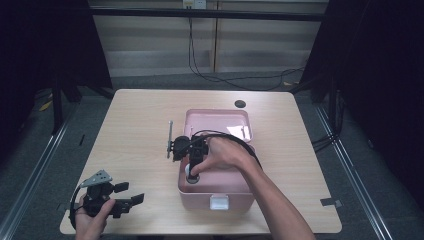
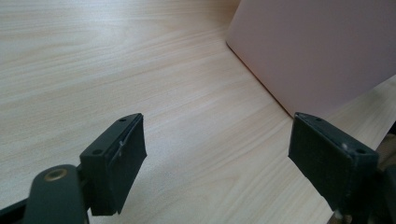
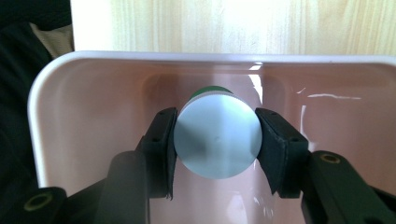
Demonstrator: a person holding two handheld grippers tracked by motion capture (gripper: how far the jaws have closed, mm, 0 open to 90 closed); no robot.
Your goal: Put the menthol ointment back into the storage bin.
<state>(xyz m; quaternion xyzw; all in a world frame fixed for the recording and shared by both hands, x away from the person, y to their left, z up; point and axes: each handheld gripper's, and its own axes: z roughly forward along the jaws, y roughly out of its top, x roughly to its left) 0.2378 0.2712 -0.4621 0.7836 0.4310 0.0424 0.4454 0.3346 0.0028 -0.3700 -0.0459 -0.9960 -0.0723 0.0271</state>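
Currently, a light wooden table (image 1: 135, 115) is seen carrying a pink bin (image 1: 218, 116) near its middle. The bin is open at the top, with a white latch on its near wall, and its far half is bare apart from glare.

The right gripper (image 1: 192, 176) is held nose-down inside the near half of the bin. Its jaws are clamped on a small cylinder (image 3: 217, 136) with a pale flat end and a green band behind it. In the right gripper view the pale end faces the camera, so the long axis is judged to run along the jaws and down toward the bin floor, with the pads pressed on its round sides. The near bin wall lies just beyond it; a release here would need clearance from that wall.

The left gripper (image 1: 131, 194) is rested at the table's near left corner, well apart from the bin, jaws wide with nothing between them. In its own view the bin's outer wall is seen ahead.

A thin metal rod (image 1: 169, 138) lies on the table just left of the bin. A dark round spot (image 1: 240, 104) marks the tabletop beyond the bin.
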